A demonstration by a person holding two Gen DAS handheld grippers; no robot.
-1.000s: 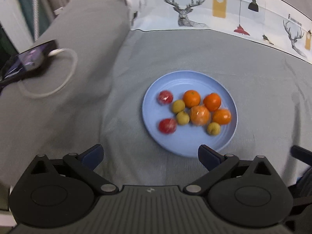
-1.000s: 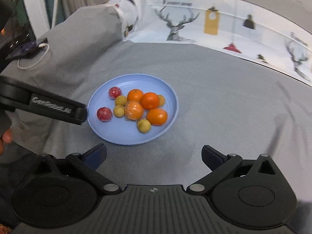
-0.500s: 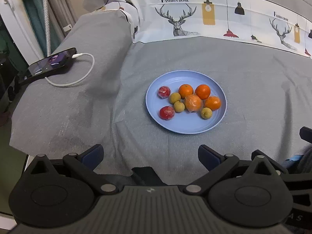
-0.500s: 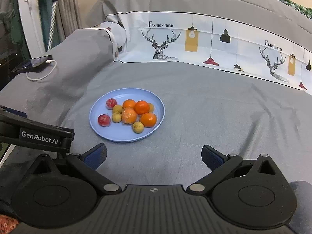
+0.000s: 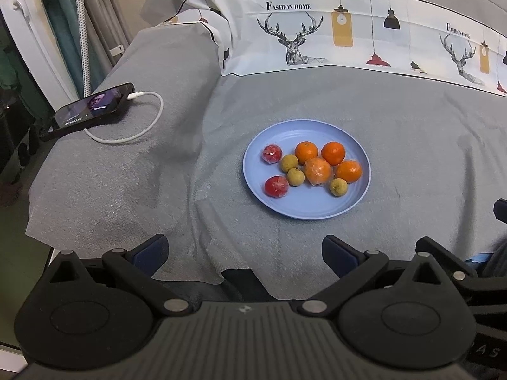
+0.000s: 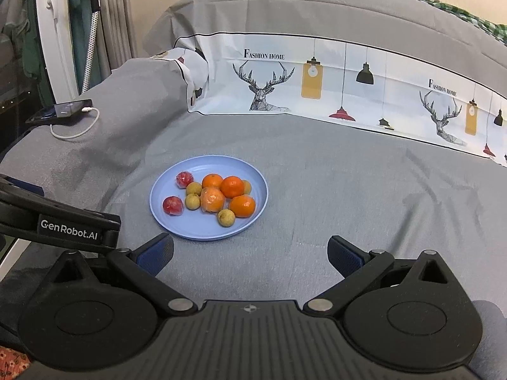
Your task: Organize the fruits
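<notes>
Both grippers pulled back from plate [image 5: 355,204]; phone [image 5: 87,109] far left.

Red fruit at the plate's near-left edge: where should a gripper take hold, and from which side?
Grip the near-left red fruit across its round middle, coming from above with the left gripper. It looks plastic-wrapped, so a firm hold seems wise. A yellow fruit sits close on its right; the blue plate is bare in front.

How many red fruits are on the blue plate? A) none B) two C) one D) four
B: two red fruits lie at the left side of the plate, beside the yellow and orange ones.
</notes>
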